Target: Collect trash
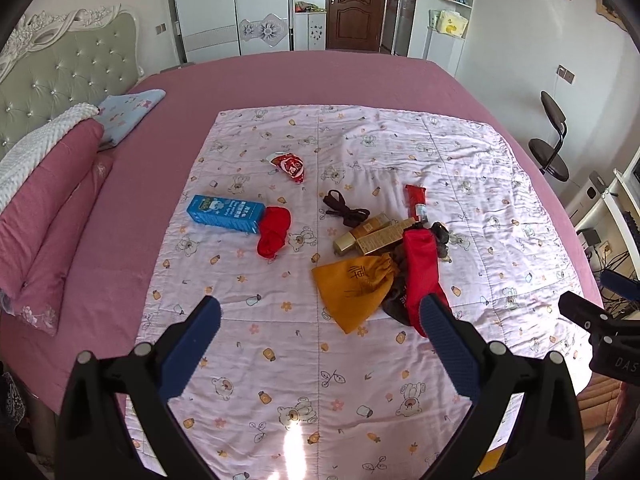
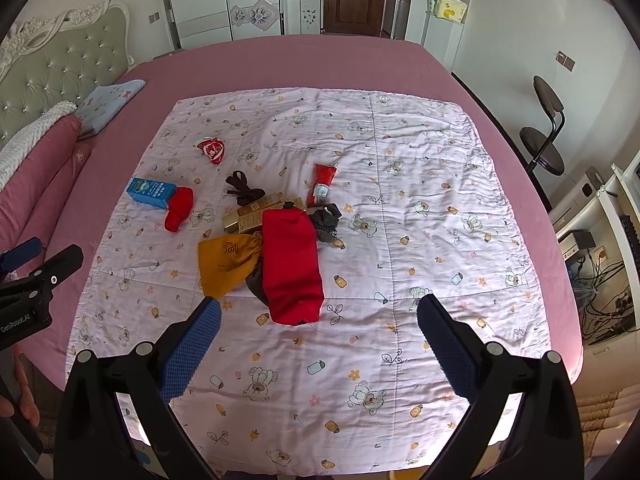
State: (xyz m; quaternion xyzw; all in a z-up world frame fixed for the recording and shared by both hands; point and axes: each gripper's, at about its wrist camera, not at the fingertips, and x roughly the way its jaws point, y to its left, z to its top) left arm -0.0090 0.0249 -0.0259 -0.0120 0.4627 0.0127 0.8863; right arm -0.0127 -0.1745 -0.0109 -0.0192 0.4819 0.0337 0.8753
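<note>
Trash and small items lie mid-quilt: a blue carton [image 1: 226, 214] [image 2: 150, 192] touching a red sock [image 1: 274, 232], a crumpled red wrapper [image 1: 290, 166] [image 2: 212, 150], a red tube [image 1: 416, 200] [image 2: 322, 184], gold boxes [image 1: 372, 234], a brown lace [image 1: 344, 210], an orange pouch [image 1: 356, 288] [image 2: 228, 264], a red bag [image 1: 420, 268] [image 2: 292, 264] and a grey sock [image 2: 326, 220]. My left gripper [image 1: 320, 314] is open above the quilt, just short of the pouch. My right gripper [image 2: 319, 314] is open too, at the near end of the red bag. Neither holds anything.
The pink bear-print quilt [image 1: 360, 380] covers a pink bed [image 1: 280, 80]. Pillows [image 1: 52, 200] and a tufted headboard [image 1: 68, 80] are on the left. A black chair [image 2: 544, 144] and a desk with cables [image 2: 600, 264] stand at the right. A hand [image 2: 24, 404] shows at the lower left.
</note>
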